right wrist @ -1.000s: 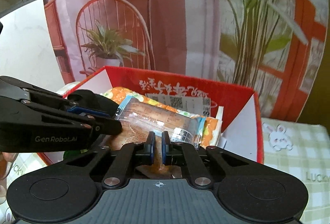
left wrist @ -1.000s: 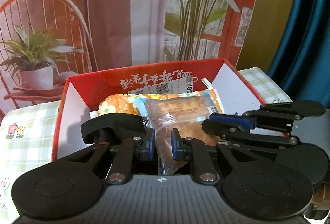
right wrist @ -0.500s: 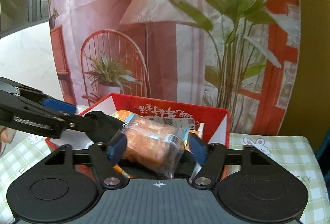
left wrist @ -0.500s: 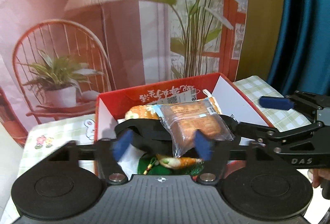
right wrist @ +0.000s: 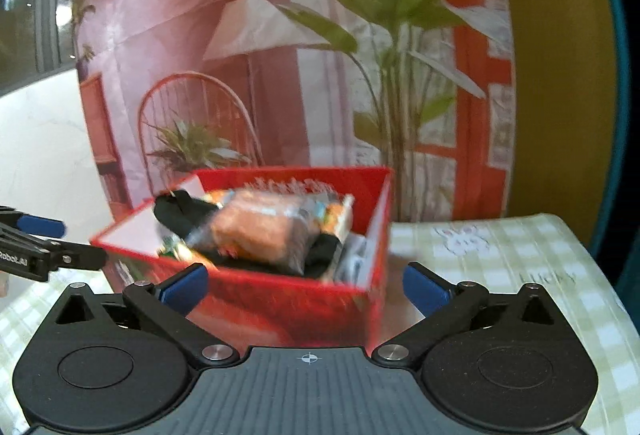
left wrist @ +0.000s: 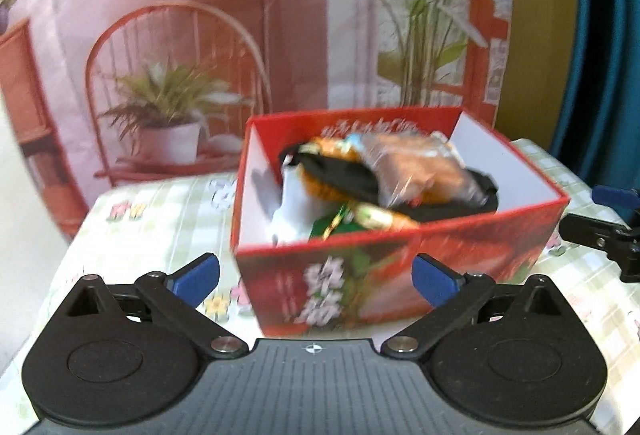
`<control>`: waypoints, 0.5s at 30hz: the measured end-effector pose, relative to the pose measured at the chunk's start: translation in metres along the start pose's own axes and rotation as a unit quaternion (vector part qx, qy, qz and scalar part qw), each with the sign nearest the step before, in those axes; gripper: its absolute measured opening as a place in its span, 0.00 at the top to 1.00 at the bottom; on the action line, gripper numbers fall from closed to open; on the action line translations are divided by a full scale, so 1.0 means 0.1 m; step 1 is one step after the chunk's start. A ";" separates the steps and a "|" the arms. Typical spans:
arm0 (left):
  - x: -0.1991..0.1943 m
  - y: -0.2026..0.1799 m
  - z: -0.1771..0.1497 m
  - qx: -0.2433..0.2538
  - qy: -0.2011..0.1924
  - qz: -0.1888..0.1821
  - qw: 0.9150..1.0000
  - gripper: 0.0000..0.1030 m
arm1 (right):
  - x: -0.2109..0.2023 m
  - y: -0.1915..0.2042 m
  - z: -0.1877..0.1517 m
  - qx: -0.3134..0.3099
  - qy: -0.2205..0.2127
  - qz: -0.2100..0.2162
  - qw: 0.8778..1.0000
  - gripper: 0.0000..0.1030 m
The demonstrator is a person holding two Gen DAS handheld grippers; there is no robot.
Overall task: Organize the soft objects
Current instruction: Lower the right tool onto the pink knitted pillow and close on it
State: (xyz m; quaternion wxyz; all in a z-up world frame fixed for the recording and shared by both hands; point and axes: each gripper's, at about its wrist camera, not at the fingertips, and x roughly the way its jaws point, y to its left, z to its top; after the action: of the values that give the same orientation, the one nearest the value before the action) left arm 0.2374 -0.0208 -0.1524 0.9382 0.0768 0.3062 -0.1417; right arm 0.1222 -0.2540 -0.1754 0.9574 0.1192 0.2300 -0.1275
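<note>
A red box [left wrist: 400, 275] [right wrist: 280, 307] stands on the checked cloth, heaped with soft things. On top lies a clear-wrapped bread packet [left wrist: 416, 163] [right wrist: 264, 231], over a black cloth piece [left wrist: 344, 175] [right wrist: 188, 215] and orange and green items. My left gripper [left wrist: 316, 277] is in front of the box, its jaws opening wide with nothing between the pads. My right gripper [right wrist: 304, 285] is also drawn back from the box, jaws opening and nothing between them. Each gripper shows at the edge of the other's view: the right gripper [left wrist: 608, 215] and the left gripper [right wrist: 60, 241].
A green-checked tablecloth [left wrist: 160, 219] [right wrist: 520, 259] with flower and rabbit prints covers the table. Behind the box hangs a printed backdrop [left wrist: 280, 35] of a chair and plants. A blue curtain [left wrist: 608, 55] hangs at the right.
Both grippers were shut on the bread packet over the box. They have let it go, opened wide and pulled back; the packet now lies on the pile.
</note>
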 end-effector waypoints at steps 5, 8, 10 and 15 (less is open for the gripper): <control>0.14 0.11 -0.30 -0.025 0.033 -0.017 0.999 0.00 | -0.01 0.03 -0.33 0.010 0.014 -0.015 1.000 0.00; 0.21 0.14 -0.46 -0.028 0.048 -0.020 0.998 0.01 | 0.06 0.08 -0.50 0.024 0.035 -0.026 0.999 0.00; 0.26 0.15 -0.56 -0.028 0.054 -0.019 0.998 0.03 | 0.11 0.11 -0.60 0.037 0.051 -0.019 0.998 0.00; 0.38 0.23 -0.72 -0.060 0.058 -0.032 0.996 0.10 | 0.22 0.19 -0.77 0.060 0.081 -0.025 0.995 0.02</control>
State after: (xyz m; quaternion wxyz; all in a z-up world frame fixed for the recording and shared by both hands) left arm 0.2338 0.0095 -0.2315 0.9167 0.0186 0.3706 -0.1478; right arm 0.1156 -0.2187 -0.2490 0.9232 0.1801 0.3020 -0.1550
